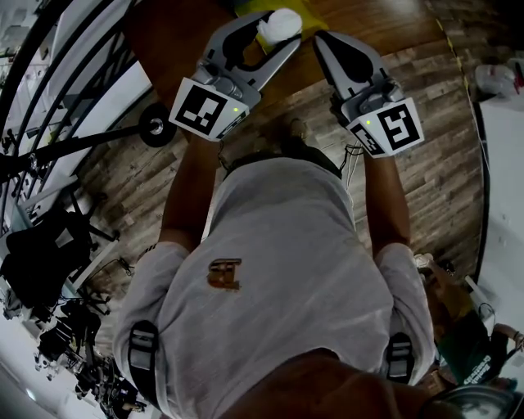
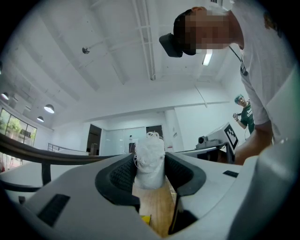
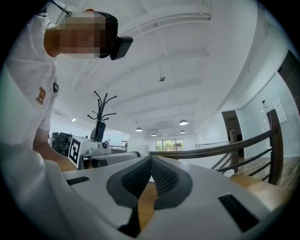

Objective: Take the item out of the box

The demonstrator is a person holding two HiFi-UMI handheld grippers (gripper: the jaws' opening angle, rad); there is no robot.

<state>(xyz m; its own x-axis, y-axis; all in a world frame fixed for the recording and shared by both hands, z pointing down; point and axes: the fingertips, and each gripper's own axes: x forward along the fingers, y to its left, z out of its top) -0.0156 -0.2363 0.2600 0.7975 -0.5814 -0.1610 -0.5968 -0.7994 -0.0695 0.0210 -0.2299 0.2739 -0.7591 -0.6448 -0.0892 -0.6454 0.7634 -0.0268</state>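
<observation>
– Between the pads of the left tool [image 1: 274, 34], what sits there?
– The white frayed roll [image 2: 150, 161], clamped from both sides and held up over the wooden tabletop [image 1: 385, 20].
– Its long axis?
– Crosswise to the squeeze. It stands upright in the left gripper view, frayed end on top.
– And the right tool [image 3: 150, 161]?
– Pads together, empty, just beside the left tool, which already has the roll. I can't make out the box.

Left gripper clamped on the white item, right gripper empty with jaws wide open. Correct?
One error: the right gripper has its jaws pressed together, not wide open. The right gripper view shows them meeting with nothing between them. The left gripper is clamped on the white item, as stated.
</observation>
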